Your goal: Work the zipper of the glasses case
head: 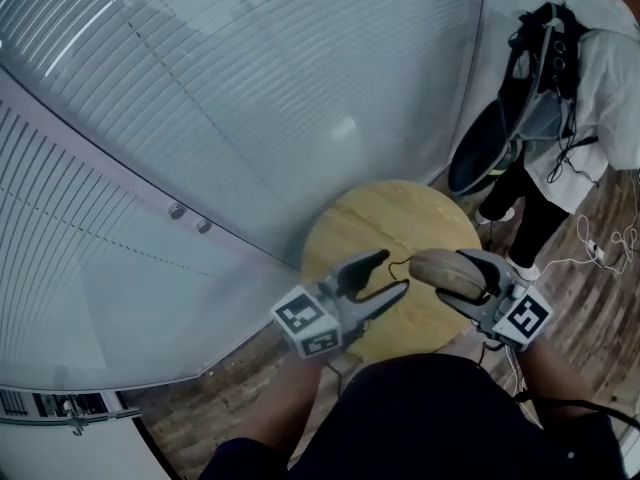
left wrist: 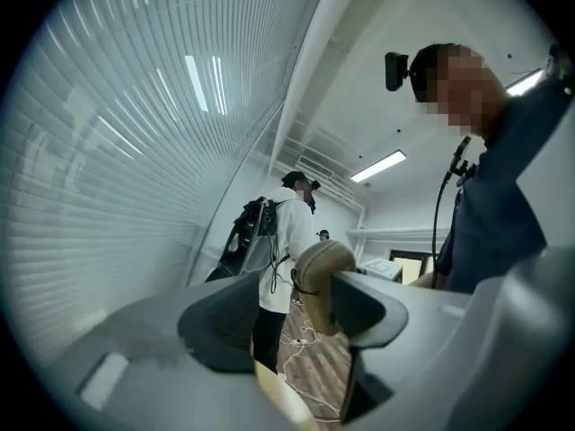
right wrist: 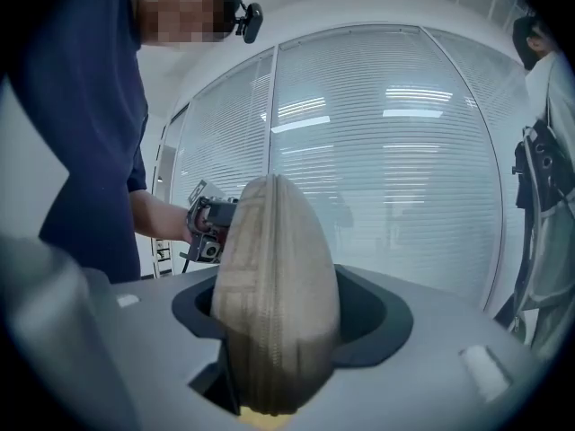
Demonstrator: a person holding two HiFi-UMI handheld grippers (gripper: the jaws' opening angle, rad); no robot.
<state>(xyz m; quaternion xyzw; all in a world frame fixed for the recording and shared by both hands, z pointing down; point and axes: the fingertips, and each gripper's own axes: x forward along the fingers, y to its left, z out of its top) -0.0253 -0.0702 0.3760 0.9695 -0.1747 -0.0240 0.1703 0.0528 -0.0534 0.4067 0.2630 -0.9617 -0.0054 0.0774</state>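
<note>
A person grips a tan, woven-fabric glasses case (head: 445, 271) in the right gripper (head: 462, 280) above a small round wooden table (head: 380, 218), the pale grain of its top showing in the head view. The right gripper's grey moulded jaws are clamped on the case's two broad sides, so the oval, softly domed shell stands on end between them in the right gripper view. The zipper (right wrist: 267, 294) runs as a fine toothed line down the middle of the facing edge and appears closed along the stretch that shows. A thin dark cord (head: 397, 265) loops off the case's left end. The left gripper (head: 395, 271) is held alongside with its curved, dark-lined jaws spread apart and nothing between them. Its tips sit just short of that end of the case, which rises beyond its right jaw in the left gripper view. Each gripper carries a cube with black-and-white square markers. Behind the table curves a glass wall (head: 250, 98) lined with fine horizontal blinds. To the right, on a wood-plank floor (head: 600, 298) strewn with white cables (head: 610, 243), stands a second person (head: 590, 88) in a white top and dark trousers, wearing a black backpack.
</note>
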